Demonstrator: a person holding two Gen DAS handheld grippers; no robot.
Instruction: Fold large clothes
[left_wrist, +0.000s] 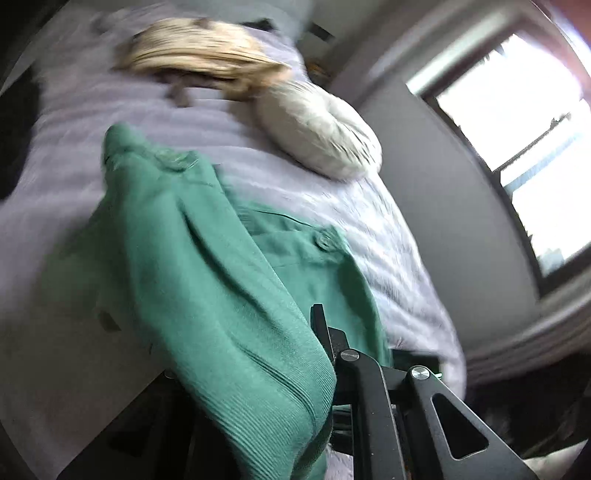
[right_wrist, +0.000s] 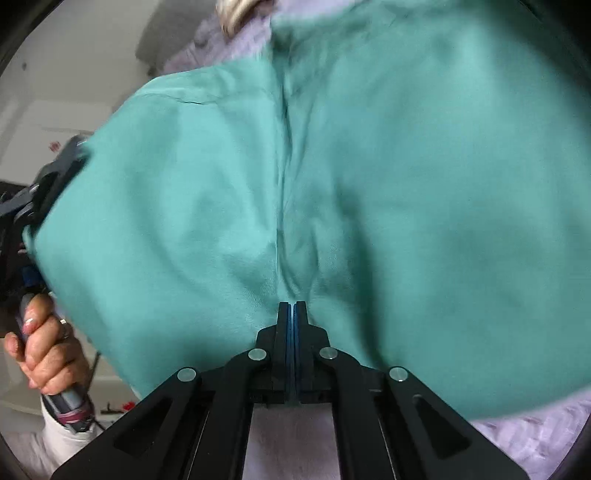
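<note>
Right wrist view: we hold a green knit cardigan, soft, limp, light; right gripper clamped on its fabric, left gripper pinching the ribbed hem. We grip edges, corners.

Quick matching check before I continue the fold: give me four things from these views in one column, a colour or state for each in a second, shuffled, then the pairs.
1. green garment
2. right gripper
3. bedspread
4. pillow

a. pale lilac, spread under everything
b. off-white, lying on the bed near the wall
c. lifted off the bed, buttons showing
d. jaws pinched together on fabric

Pairs: 1-c, 2-d, 3-a, 4-b
</note>
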